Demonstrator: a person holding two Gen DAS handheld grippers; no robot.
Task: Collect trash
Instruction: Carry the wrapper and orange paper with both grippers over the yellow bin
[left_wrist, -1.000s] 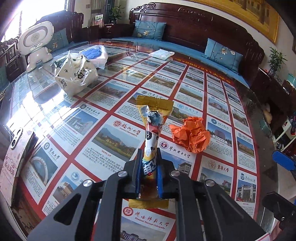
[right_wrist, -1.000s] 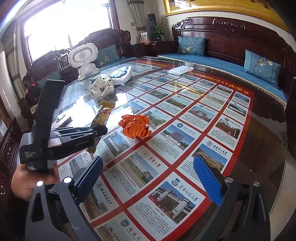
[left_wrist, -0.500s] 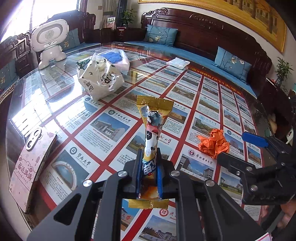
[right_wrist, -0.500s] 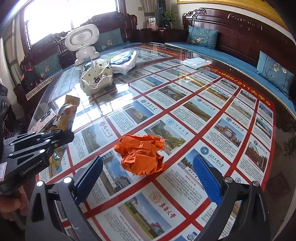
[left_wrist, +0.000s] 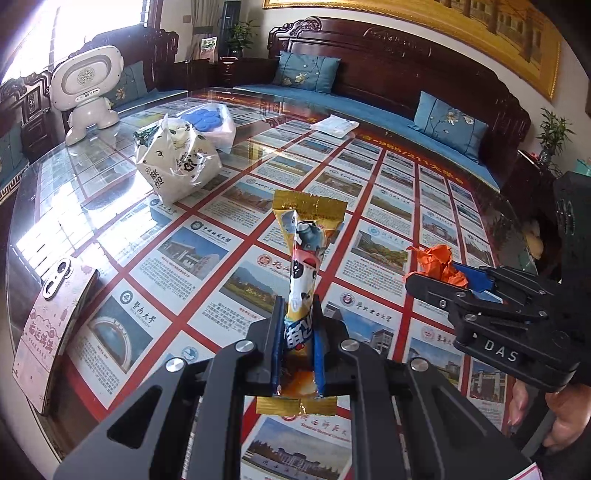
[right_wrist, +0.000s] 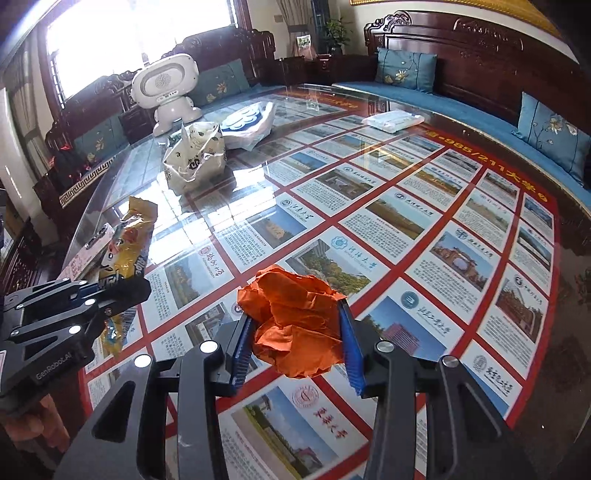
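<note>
My left gripper (left_wrist: 298, 306) is shut on a long yellow snack wrapper (left_wrist: 304, 251) that stands upright above the glass table (left_wrist: 207, 258). My right gripper (right_wrist: 295, 321) is low over the table, its jaws closing on a crumpled orange paper ball (right_wrist: 288, 295), with both blue pads pressed against its sides. In the left wrist view the right gripper (left_wrist: 436, 280) sits at the right with the orange paper (left_wrist: 436, 258) at its tip. In the right wrist view the left gripper (right_wrist: 129, 288) and its wrapper (right_wrist: 133, 236) are at the left.
A white printed plastic bag (left_wrist: 177, 162) stands at the far left of the table, with a second bag (left_wrist: 210, 122) and a white toy robot (left_wrist: 86, 92) behind it. A pink phone (left_wrist: 51, 325) lies at the near left edge. A white packet (left_wrist: 334, 125) lies far back.
The right gripper came forward over the orange paper and closed its wide-open jaws on it. The left gripper kept its hold on the wrapper and barely moved.
</note>
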